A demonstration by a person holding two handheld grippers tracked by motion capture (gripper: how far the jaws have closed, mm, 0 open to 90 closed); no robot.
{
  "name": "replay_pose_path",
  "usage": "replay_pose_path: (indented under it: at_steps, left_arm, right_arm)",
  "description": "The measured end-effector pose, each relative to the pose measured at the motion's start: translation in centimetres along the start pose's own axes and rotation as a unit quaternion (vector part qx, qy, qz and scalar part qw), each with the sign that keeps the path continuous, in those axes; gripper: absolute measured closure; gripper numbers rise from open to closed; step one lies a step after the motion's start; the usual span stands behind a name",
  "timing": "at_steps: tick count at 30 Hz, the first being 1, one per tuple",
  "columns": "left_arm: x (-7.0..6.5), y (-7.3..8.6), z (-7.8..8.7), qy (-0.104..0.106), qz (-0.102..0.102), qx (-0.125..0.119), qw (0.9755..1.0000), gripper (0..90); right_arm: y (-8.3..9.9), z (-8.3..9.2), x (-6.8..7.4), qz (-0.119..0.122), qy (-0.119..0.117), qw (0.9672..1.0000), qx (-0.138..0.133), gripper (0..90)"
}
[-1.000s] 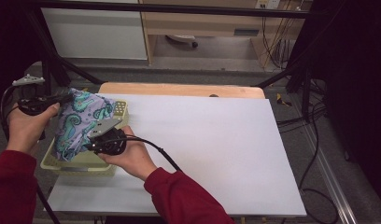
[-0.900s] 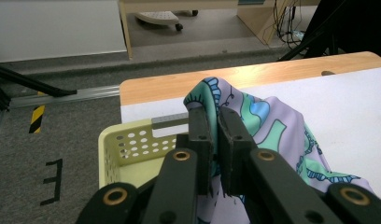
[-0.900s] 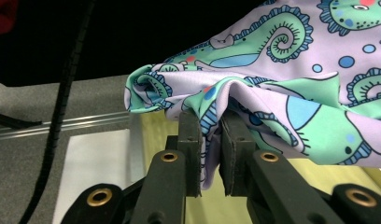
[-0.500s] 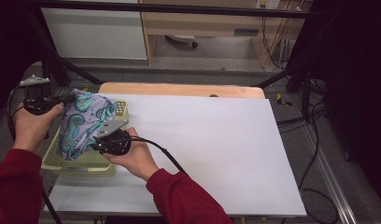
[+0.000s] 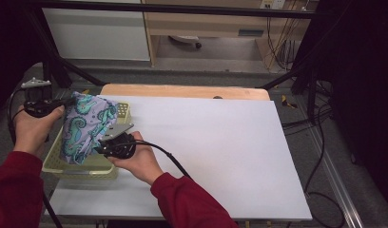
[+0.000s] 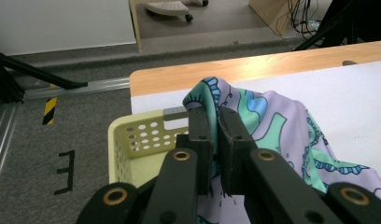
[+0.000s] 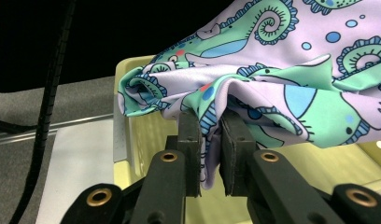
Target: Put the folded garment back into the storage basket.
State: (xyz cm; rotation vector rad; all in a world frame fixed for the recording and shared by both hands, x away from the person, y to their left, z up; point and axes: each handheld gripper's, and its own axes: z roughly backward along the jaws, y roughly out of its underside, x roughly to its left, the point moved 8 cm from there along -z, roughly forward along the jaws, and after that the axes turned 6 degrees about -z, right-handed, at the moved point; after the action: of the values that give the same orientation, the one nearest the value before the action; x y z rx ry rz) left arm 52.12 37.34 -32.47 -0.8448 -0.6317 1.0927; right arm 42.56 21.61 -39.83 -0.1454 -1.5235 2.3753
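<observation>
Right claw (image 7: 209, 144) clamped on cloth (image 7: 272, 79) hem, basket (image 7: 146, 135) directly below its jaws. Left claw (image 6: 215, 135) likewise clamps the cloth's far corner above the basket (image 6: 132, 140). Advice: raise both 2 claws evenly, clear rim, then spread over table (image 5: 220, 142).
</observation>
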Motion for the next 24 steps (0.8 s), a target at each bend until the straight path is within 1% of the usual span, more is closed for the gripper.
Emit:
replay_pose_path:
  at_steps: [7,13,19,24]
  left_arm:
    - [0.5,0.5,0.0,-0.003,0.000,0.005,1.0000,84.8]
    - [0.9,1.1,-0.2,-0.005,0.005,0.009,0.9999,84.8]
    - [0.9,1.8,-0.5,-0.005,0.007,0.015,0.9999,84.8]
    - [0.9,2.1,-0.7,-0.005,0.006,0.018,0.9998,84.8]
  right_arm:
    - [0.2,-0.4,0.2,-0.001,-0.002,1.0000,0.004,80.2]
    - [0.4,-0.7,0.2,0.000,-0.005,0.9999,0.010,80.2]
    - [0.6,-0.9,0.2,0.000,-0.007,0.9999,0.014,80.1]
    - [0.9,-1.2,0.3,-0.002,-0.008,0.9998,0.018,80.1]
